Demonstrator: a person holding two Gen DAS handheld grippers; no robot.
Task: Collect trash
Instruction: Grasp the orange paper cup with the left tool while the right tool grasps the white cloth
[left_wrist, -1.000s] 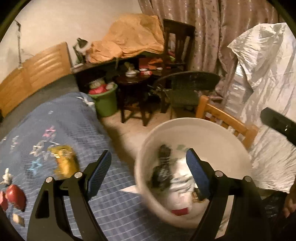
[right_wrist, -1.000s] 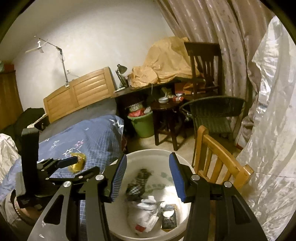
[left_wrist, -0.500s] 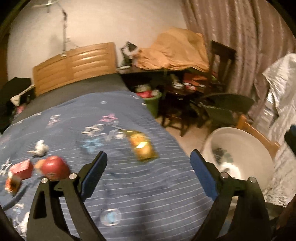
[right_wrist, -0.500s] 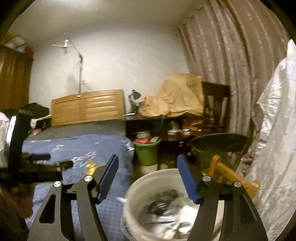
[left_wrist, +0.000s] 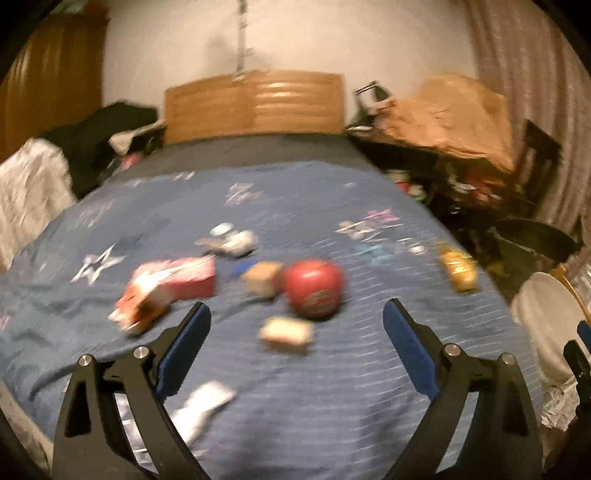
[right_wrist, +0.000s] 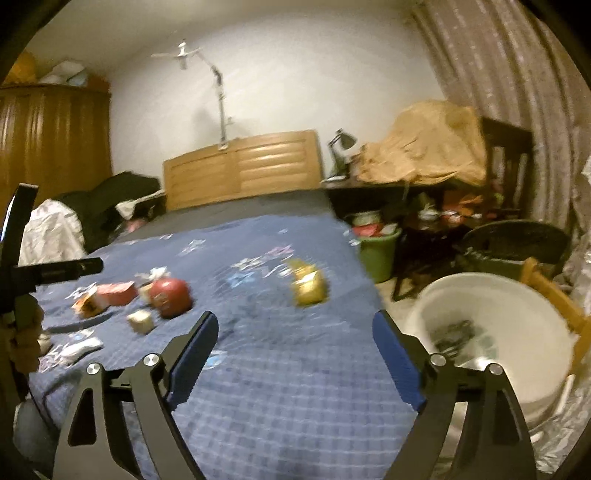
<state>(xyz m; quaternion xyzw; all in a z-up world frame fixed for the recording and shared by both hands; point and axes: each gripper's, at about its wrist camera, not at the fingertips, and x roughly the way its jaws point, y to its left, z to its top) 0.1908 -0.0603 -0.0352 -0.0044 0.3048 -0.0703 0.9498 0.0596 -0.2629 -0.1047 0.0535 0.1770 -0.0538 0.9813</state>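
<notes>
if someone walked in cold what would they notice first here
Probably the litter scattered over the blue star-patterned bedspread: a round red container mid-bed, a red-and-white carton to its left and a yellow wrapper toward the right edge. Next, the white bucket beside the bed, already holding rubbish. Both the left tool and the right tool are open and empty.

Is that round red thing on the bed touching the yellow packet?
Apart. The right wrist view shows the round red thing and yellow packet with a wide stretch of bare blue bedspread between them.
</notes>
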